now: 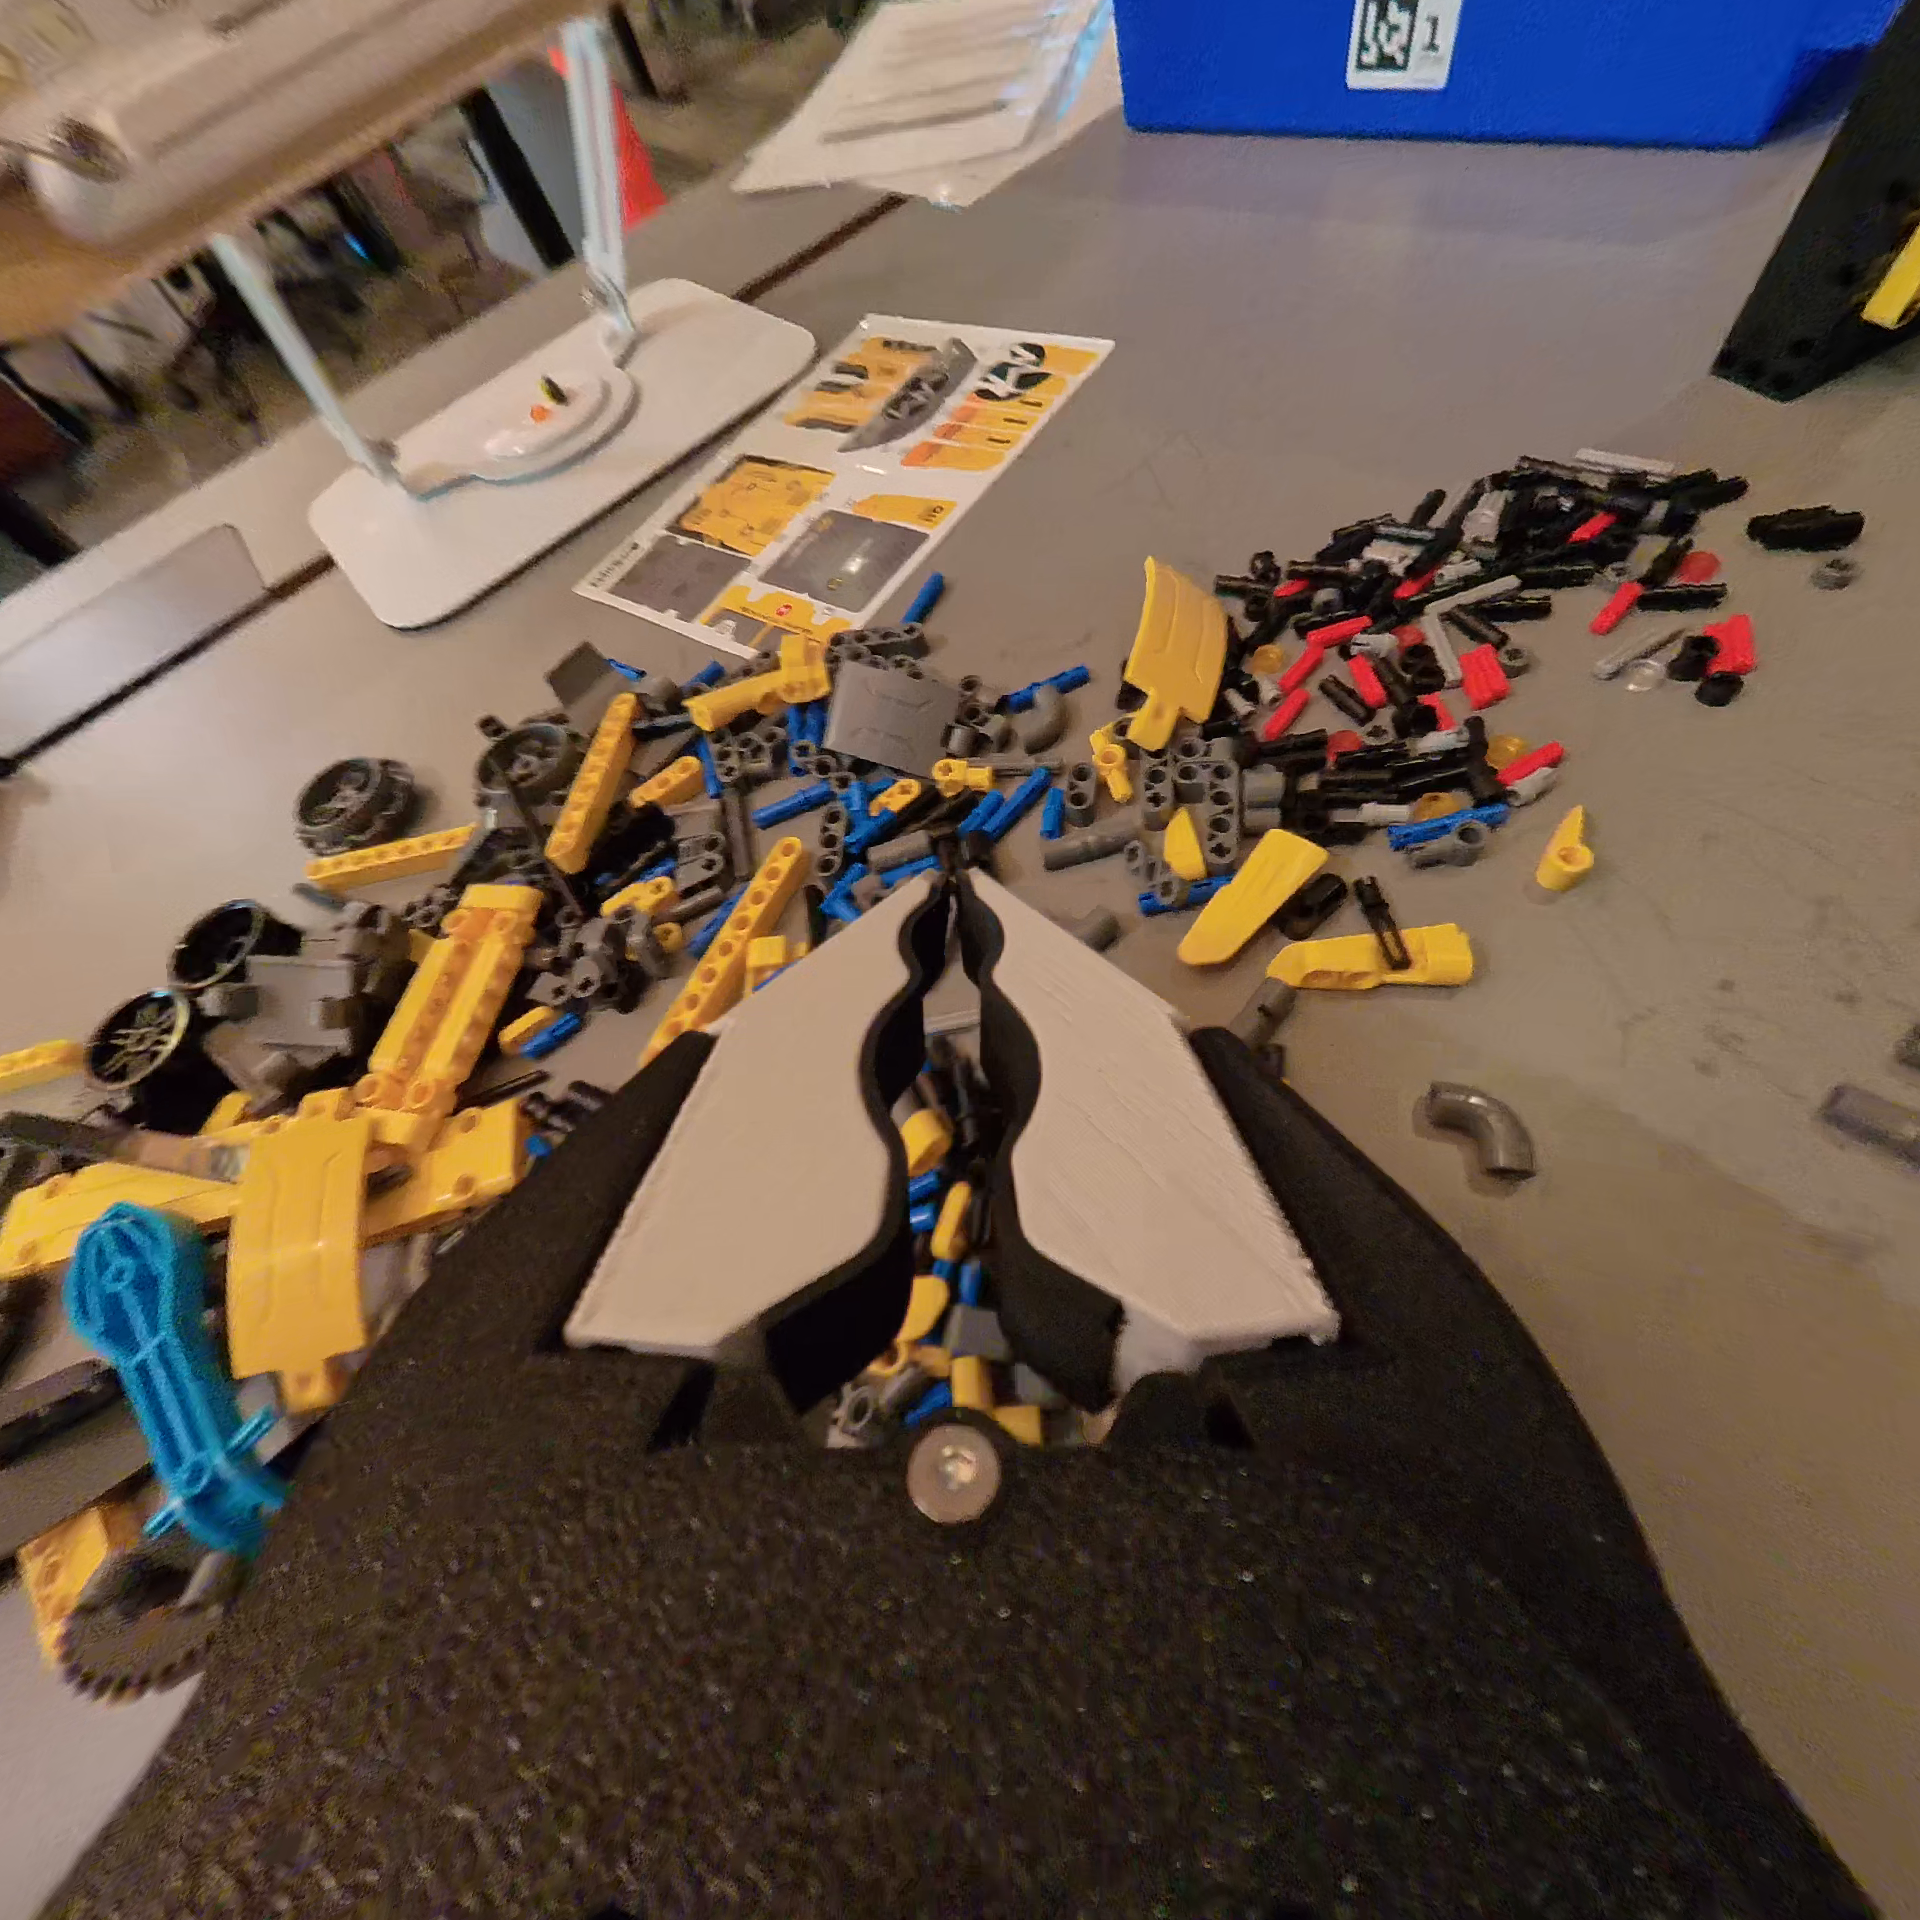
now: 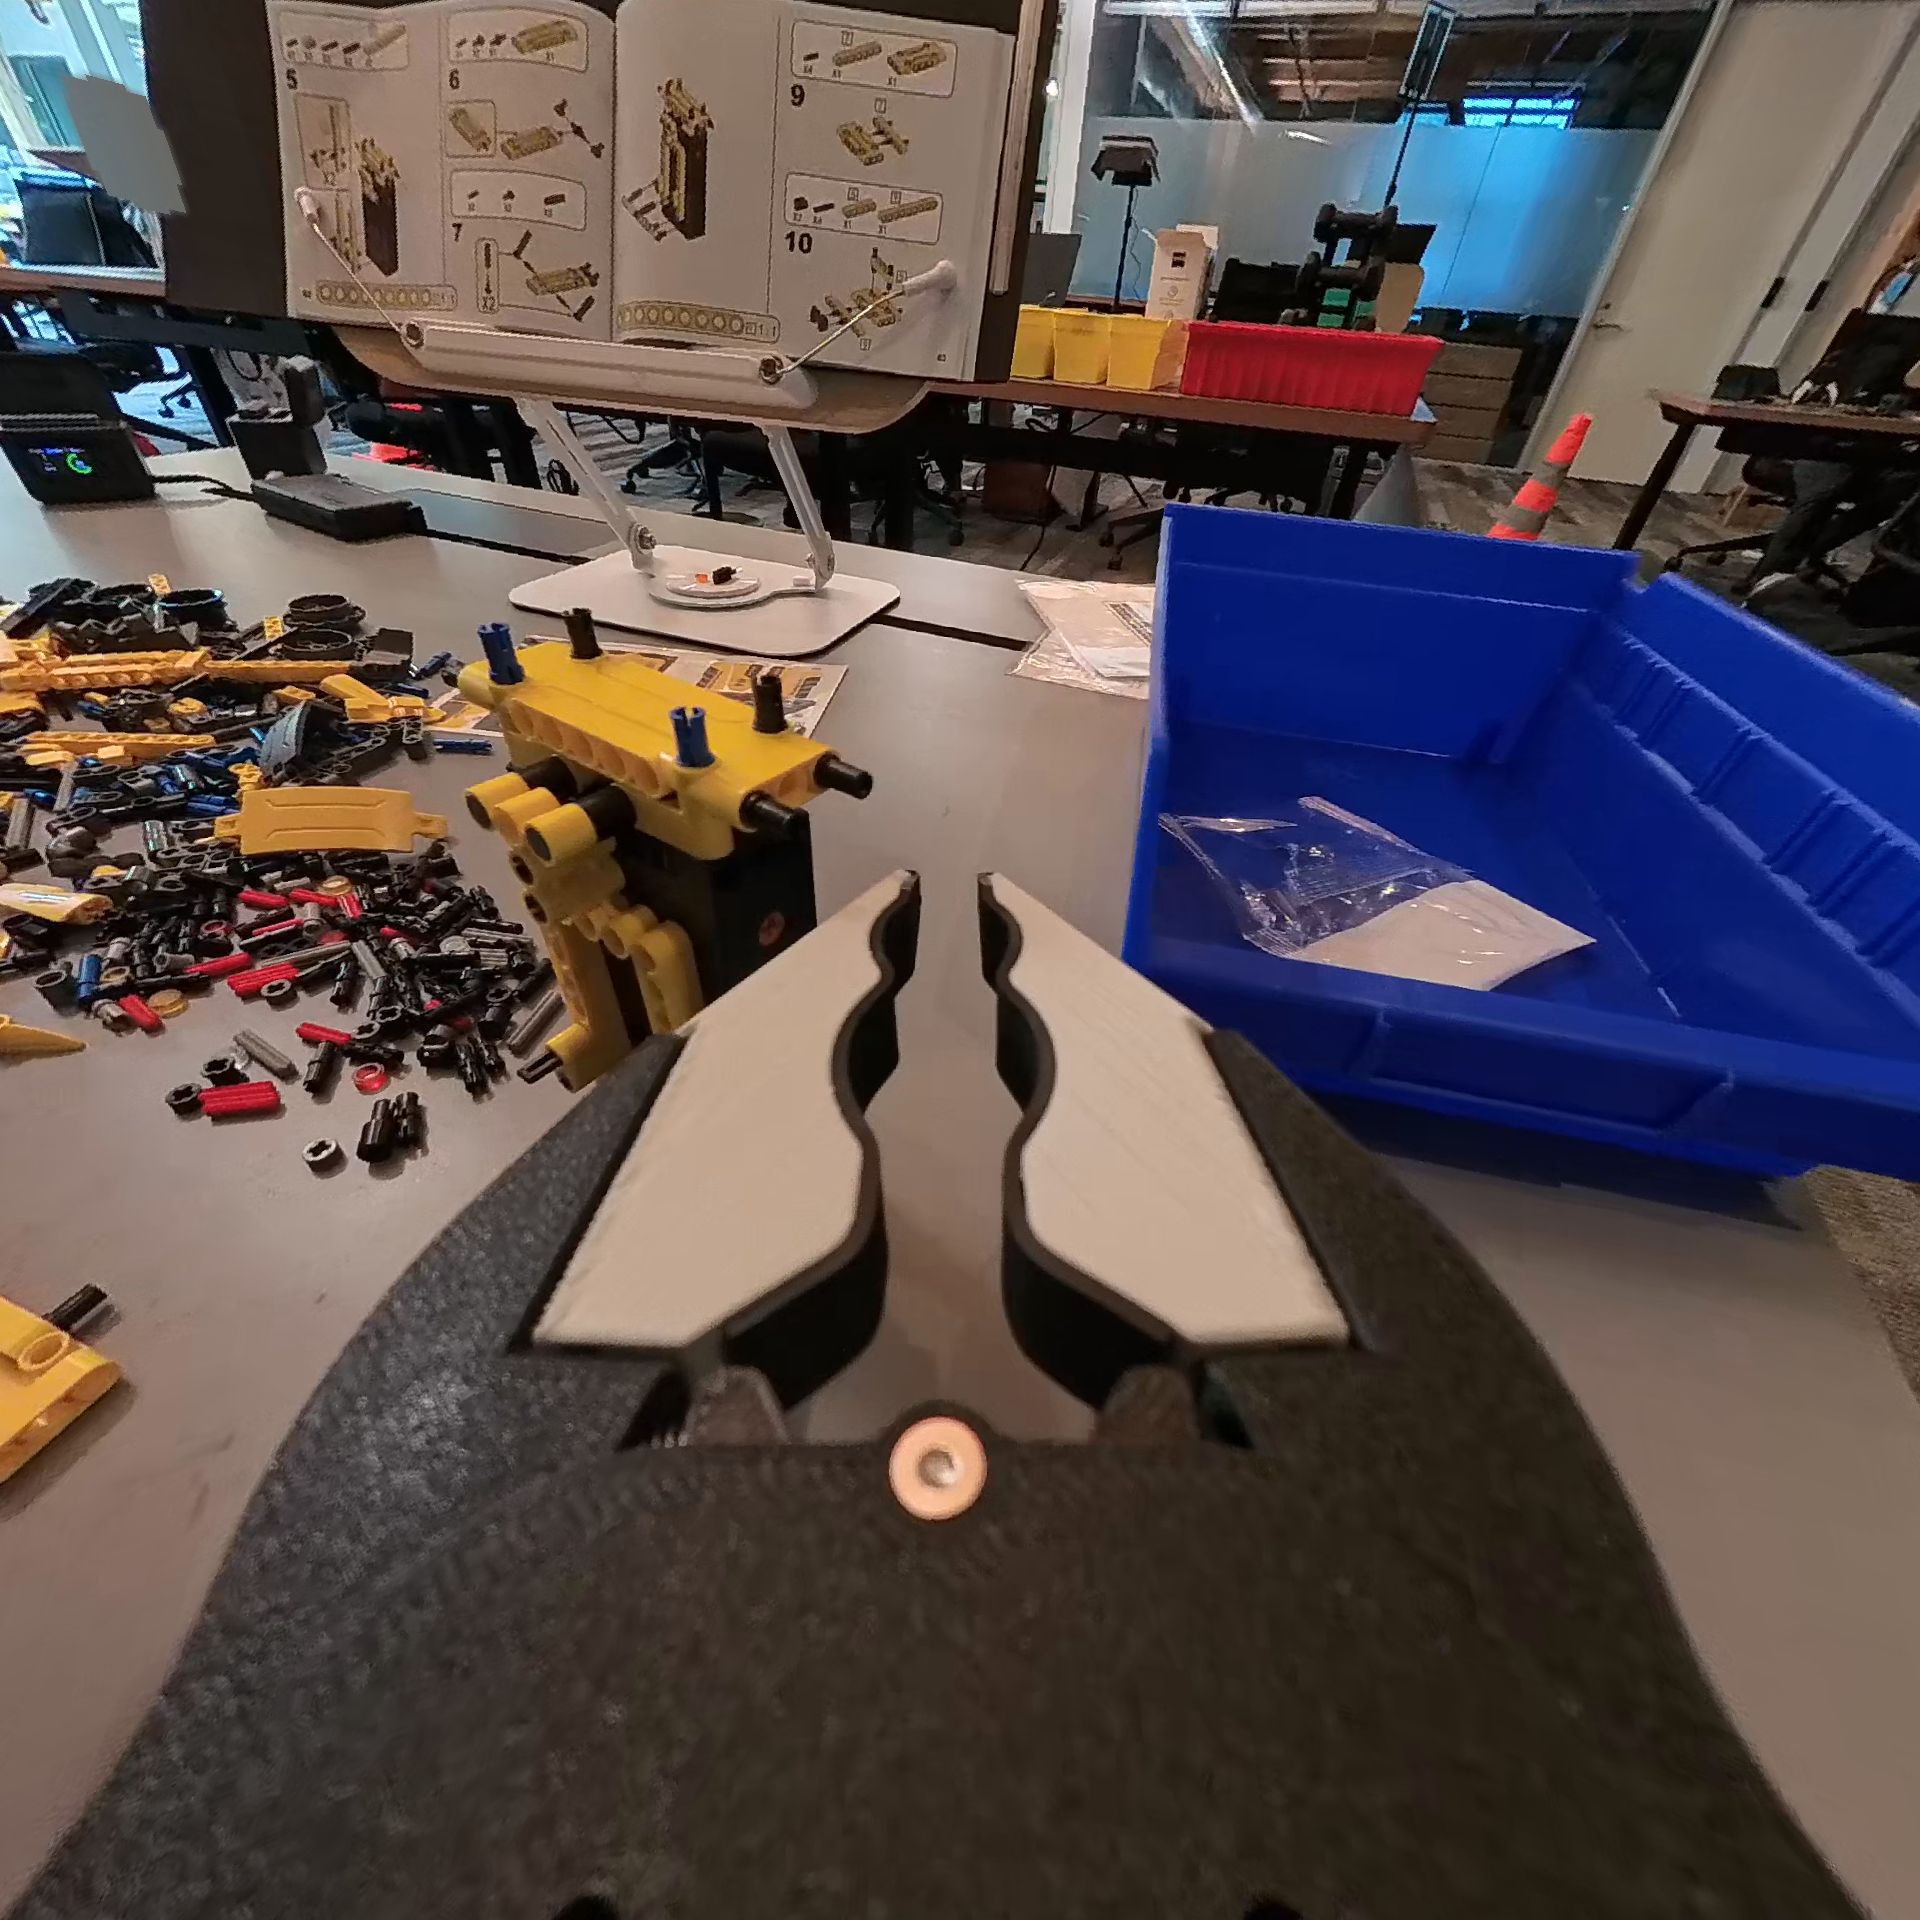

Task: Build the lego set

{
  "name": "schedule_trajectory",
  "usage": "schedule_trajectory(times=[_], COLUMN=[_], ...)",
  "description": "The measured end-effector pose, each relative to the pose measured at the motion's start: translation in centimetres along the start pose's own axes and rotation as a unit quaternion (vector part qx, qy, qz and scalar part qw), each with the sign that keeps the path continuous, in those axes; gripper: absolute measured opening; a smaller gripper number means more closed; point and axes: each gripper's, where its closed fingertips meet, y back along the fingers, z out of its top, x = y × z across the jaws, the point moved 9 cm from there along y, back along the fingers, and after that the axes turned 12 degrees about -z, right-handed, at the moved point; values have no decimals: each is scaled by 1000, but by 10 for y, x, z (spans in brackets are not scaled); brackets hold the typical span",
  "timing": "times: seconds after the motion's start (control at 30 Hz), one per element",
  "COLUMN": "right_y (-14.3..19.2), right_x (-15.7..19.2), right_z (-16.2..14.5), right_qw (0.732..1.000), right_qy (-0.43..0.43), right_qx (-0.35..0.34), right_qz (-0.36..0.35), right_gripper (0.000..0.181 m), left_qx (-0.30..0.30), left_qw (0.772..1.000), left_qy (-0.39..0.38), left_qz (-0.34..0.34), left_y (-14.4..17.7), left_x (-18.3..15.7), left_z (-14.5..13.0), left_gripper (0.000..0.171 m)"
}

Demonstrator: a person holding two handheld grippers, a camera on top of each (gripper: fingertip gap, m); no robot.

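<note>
My left gripper (image 1: 951, 876) hovers over a heap of loose yellow, blue, grey and black building pieces (image 1: 644, 831). Its jaws are closed, and a small black pin (image 1: 948, 847) sticks out from between the tips. A second heap of black and red pins (image 1: 1455, 665) lies to its right. My right gripper (image 2: 949, 883) is open and empty, low over the grey table (image 2: 987, 727). A partly built yellow and black assembly (image 2: 644, 831), with blue and black pins standing up from its top, is just to the left of its tips.
A blue bin (image 2: 1507, 1049) holding clear plastic bags (image 2: 1371, 904) sits right of the right gripper. An open instruction booklet (image 2: 623, 166) rests on a white stand (image 2: 707, 603) at the back. A sticker sheet (image 1: 852, 478) lies beyond the heap. Black wheels (image 1: 353, 800) lie left. One gripper's finger ends stand about 35 centimetres off the other's.
</note>
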Motion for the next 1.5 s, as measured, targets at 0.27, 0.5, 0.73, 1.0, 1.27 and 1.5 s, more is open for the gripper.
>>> schedule_trajectory(times=[0.27, 0.5, 0.73, 1.0, 1.27, 1.5], right_y=[1, 2, 2, 2, 33, 82], right_x=[-1, -2, -2, -1, -1, 153], right_z=[1, 1, 1, 1, 23, 64], right_qw=[1000, 1000, 1000, 1000, 990, 936], right_qy=[-5, -12, -11, -8, -8, 144], right_qx=[-6, -10, -9, -9, -140, -208], right_qz=[0, 4, 4, 3, 4, 245], right_gripper=[11, 11, 11, 11, 11, 2], left_qx=[77, 96, 104, -26, -198, -275], left_qw=[995, 987, 980, 989, 944, 834], left_qy=[50, 110, 136, 71, 60, 247], left_qz=[-45, -65, -98, -131, -257, -409], left_y=[-39, -44, -47, -26, 10, 31], left_x=[4, 14, 17, 12, -19, -39], left_z=[10, 6, 3, 19, 48, 47], left_gripper=[5, 26, 6, 6, 6, 6])
